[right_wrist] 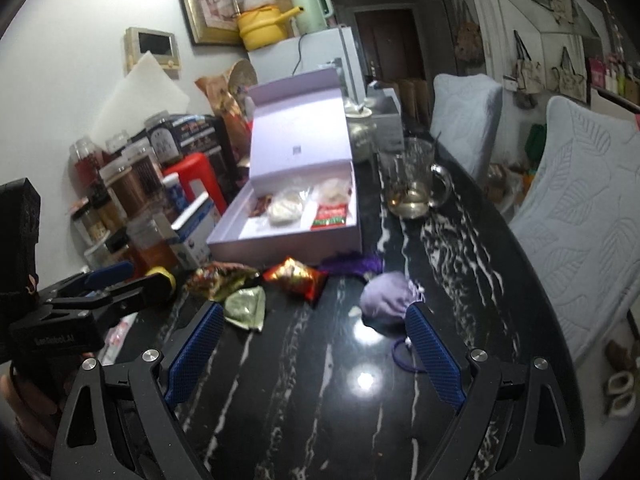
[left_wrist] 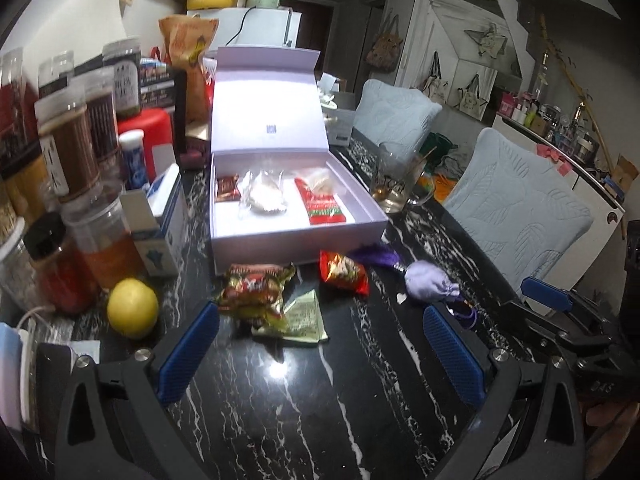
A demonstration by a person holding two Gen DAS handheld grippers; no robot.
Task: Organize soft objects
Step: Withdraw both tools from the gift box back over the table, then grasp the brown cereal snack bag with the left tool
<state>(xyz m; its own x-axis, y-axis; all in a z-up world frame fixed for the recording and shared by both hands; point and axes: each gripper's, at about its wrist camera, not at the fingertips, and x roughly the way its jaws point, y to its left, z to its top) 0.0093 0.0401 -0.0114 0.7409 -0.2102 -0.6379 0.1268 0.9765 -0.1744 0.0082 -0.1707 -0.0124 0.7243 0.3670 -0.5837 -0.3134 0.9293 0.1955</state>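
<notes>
An open white box (left_wrist: 376, 216) (right_wrist: 224, 240) on the black marble table holds a small brown packet (left_wrist: 227, 189), a clear bag with something white (left_wrist: 264, 196) and a red snack pack (left_wrist: 322, 204). In front of it lie a red-gold snack bag (left_wrist: 254, 288) (right_wrist: 218, 280), a green foil packet (left_wrist: 304, 316) (right_wrist: 246, 308), a red wrapper (left_wrist: 344, 272) (right_wrist: 294, 278) and a lilac drawstring pouch (left_wrist: 430, 284) (right_wrist: 386, 304). My left gripper (left_wrist: 320, 320) is open just short of the snack bag. My right gripper (right_wrist: 316, 320) is open, its right pad beside the pouch.
Jars and spice bottles (left_wrist: 76, 148) crowd the left, with a lemon (left_wrist: 133, 307) and a blue-white carton (left_wrist: 164, 216). A glass mug (left_wrist: 396, 184) (right_wrist: 414, 184) stands right of the box. Two cushioned chairs (left_wrist: 516, 208) line the table's right edge. A purple tassel (left_wrist: 376, 254) lies by the box.
</notes>
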